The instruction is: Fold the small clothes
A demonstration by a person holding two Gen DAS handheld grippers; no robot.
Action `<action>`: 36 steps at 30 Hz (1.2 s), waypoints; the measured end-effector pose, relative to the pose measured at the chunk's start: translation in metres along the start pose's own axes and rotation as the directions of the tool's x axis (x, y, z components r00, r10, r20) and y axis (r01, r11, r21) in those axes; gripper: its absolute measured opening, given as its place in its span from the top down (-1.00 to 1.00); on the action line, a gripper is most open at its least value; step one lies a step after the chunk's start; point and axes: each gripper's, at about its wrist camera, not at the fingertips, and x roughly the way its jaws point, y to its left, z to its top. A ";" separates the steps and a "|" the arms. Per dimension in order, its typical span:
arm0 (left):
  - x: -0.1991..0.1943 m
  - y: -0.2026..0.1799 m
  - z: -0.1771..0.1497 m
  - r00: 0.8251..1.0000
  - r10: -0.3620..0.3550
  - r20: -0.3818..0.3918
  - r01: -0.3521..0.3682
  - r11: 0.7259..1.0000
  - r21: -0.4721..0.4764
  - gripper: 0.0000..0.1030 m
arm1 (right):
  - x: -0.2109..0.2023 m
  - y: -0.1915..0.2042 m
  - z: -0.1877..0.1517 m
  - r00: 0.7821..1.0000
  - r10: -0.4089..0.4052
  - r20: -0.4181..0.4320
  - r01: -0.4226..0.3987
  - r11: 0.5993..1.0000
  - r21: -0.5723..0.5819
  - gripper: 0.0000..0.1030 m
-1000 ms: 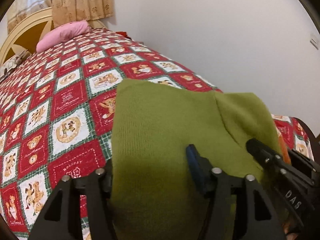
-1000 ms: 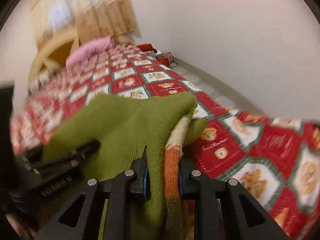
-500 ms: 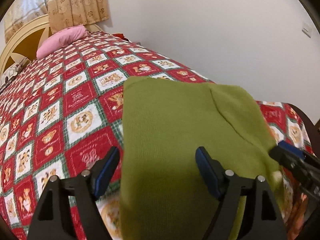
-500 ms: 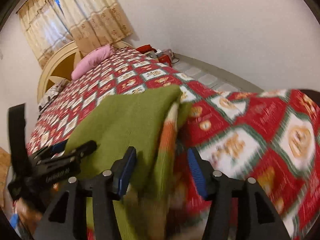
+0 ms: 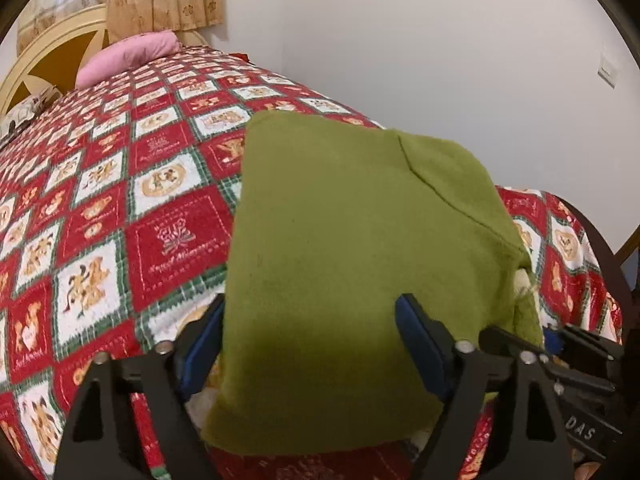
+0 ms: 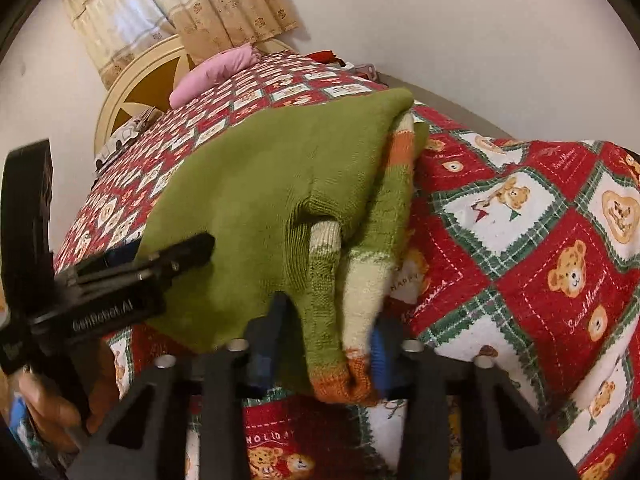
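A small green knitted sweater lies folded on the red patchwork bedspread. In the right wrist view the sweater shows its striped cream and orange sleeves tucked at its right edge. My left gripper is open, its blue-padded jaws straddling the near edge of the sweater. My right gripper is open, with the sleeve ends lying loose between its jaws. The left gripper also shows in the right wrist view, resting on the sweater's left side.
A pink pillow and a cream headboard are at the far end of the bed. A white wall runs along the right. The bed's edge drops off at the right. Curtains hang behind the headboard.
Both grippers have opened and let go of the sweater, which now lies on the bedspread. The right gripper was shut on the sleeve edge one second ago.
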 end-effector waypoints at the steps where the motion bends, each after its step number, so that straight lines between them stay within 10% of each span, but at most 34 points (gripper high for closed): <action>1: -0.003 -0.002 -0.001 1.000 0.002 0.003 -0.002 1.000 0.008 -0.39 | -0.001 0.000 0.000 1.000 0.011 -0.003 -0.011 1.000 0.008 0.61; 8: -0.026 0.004 -0.008 1.000 -0.012 -0.019 0.012 1.000 -0.018 0.09 | -0.024 -0.002 -0.004 0.989 0.147 -0.031 -0.143 0.985 0.102 0.67; 27: -0.065 -0.010 -0.048 0.986 0.144 0.083 -0.150 0.985 0.080 -0.30 | -0.098 0.027 -0.054 0.987 -0.130 0.094 0.140 0.984 -0.110 0.46; 31: -0.074 -0.011 -0.060 0.989 0.134 0.069 -0.139 0.987 0.076 -0.41 | -0.116 0.037 -0.062 0.980 -0.163 0.111 0.179 0.972 -0.153 -0.05; 36: -0.083 -0.022 -0.079 0.991 0.127 0.038 -0.131 0.984 0.117 -0.41 | -0.129 0.052 -0.068 0.972 -0.180 0.151 0.207 0.961 -0.185 -0.07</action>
